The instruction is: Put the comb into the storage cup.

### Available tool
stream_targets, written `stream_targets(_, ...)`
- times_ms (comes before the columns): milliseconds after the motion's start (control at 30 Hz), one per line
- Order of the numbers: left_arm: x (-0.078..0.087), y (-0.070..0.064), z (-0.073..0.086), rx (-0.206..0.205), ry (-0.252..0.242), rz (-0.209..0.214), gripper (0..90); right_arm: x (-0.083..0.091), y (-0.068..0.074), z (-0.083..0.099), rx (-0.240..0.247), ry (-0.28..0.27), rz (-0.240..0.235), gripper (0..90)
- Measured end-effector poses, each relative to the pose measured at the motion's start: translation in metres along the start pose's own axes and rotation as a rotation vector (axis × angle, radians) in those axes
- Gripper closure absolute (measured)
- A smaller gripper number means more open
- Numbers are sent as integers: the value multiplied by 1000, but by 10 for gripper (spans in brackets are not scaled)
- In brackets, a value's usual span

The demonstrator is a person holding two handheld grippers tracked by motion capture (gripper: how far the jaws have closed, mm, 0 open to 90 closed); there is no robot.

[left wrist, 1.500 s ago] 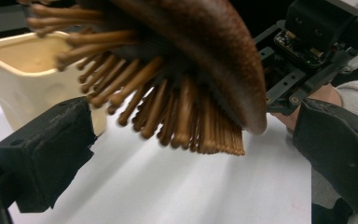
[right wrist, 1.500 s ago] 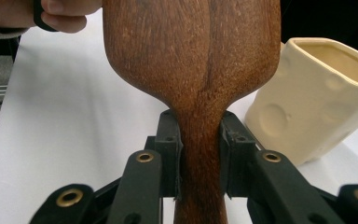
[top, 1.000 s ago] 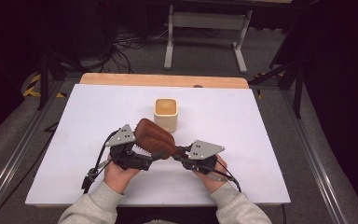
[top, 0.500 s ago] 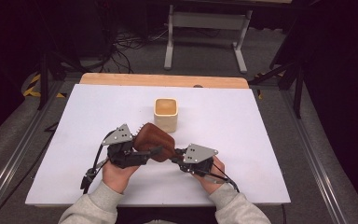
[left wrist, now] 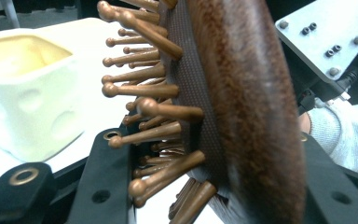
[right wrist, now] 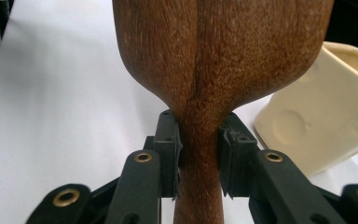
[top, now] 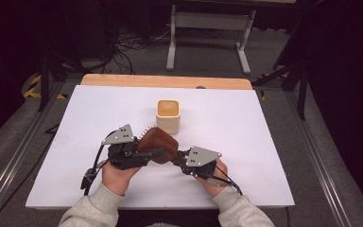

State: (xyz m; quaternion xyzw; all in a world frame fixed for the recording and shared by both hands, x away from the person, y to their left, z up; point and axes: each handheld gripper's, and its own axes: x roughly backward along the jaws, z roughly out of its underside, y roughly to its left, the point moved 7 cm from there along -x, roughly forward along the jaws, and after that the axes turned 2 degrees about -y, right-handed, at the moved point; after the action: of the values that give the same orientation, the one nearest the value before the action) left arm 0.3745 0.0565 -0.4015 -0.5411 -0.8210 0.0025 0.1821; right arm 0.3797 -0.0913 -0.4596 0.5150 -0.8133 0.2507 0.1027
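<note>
A brown wooden hairbrush (top: 158,142) with peg bristles is held above the white table between both grippers. My left gripper (top: 152,152) is shut across the brush head (left wrist: 242,93), one jaw against the bristles and the other on the wooden back. My right gripper (top: 177,160) is shut on the narrow neck of the handle (right wrist: 199,154), with the broad wooden back (right wrist: 214,56) rising beyond the jaws. The brush head is turned on edge, bristles facing away from the person.
A cream square cup (top: 169,115) stands open-topped just behind the brush, close to the bristles (left wrist: 28,88) and to the right in the right gripper view (right wrist: 326,116). The white board (top: 264,142) lies on a wooden table with dark floor and stands beyond.
Both hands and the brush shifted slightly; the right gripper drew a little left and toward the person. Both grips stayed on the brush.
</note>
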Motion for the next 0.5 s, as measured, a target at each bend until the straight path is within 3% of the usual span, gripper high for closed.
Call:
stream_targets(167, 4, 1, -11, -20, 7, -9, 583, 5, -4, -4, -27, -44, -11, 542)
stream_targets(367, 10, 3, -23, -55, 29, -26, 582, 12, -12, -8, -123, -112, -40, 227)
stream_targets(500, 13, 5, -32, -64, 38, -35, 580, 14, -17, -7, -190, -131, -60, 48)
